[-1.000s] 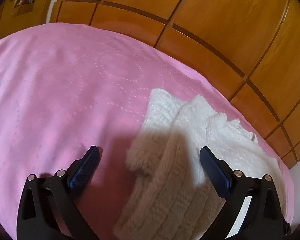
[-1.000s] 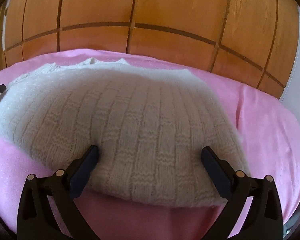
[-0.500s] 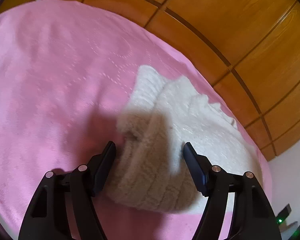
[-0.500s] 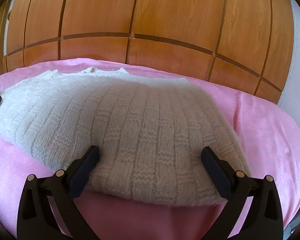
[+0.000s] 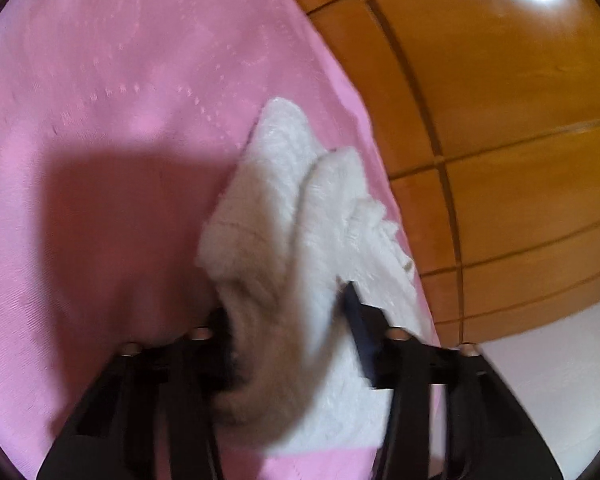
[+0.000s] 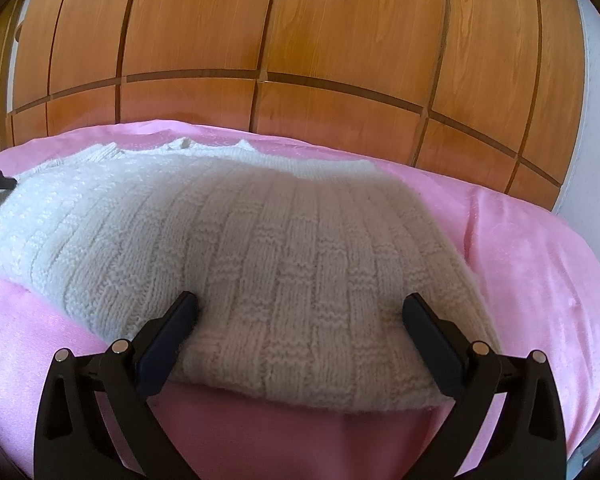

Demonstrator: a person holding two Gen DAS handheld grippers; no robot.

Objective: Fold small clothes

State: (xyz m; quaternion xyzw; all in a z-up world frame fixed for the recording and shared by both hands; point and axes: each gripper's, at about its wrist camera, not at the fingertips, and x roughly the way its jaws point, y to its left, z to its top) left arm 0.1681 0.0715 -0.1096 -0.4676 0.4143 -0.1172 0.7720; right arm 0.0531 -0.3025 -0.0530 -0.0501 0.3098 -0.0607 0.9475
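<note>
Since a second ago the left gripper point(image 5: 290, 320) has swung in over the near corner of the white knitted sweater point(image 5: 296, 216), and its fingers point(image 5: 358, 324) have narrowed from a wide spread to a close pinch on a bunched fold of the knit, which bulges up between them. That view is blurred, so how firmly the fold is held is hard to read, but wool fills the whole gap and hides most of the left-hand finger.

Beyond those fingers the sweater tapers to a pale point lying on the pink bedspread point(image 5: 112, 128). To the left of them the bedspread runs wide and bare, partly in shadow. To the right the bed edge comes soon, with the wooden wardrobe panels point(image 5: 500, 120) close behind it.

The right gripper point(image 6: 300, 312) has barely shifted. Its fingers point(image 6: 428, 332) stand spread wide, one at each side of the sweater's point(image 6: 260, 240) near hem, resting at the knit without pinching it. The hem's edge lies just below the fingertips, with pink bedspread point(image 6: 540, 272) showing under it. Ahead, the sweater lies flat, its far edge short of the bed's far side. To the right of these fingers is a broad strip of bare cover; past it, the wardrobe point(image 6: 300, 40) and a white wall point(image 6: 596, 80).
</note>
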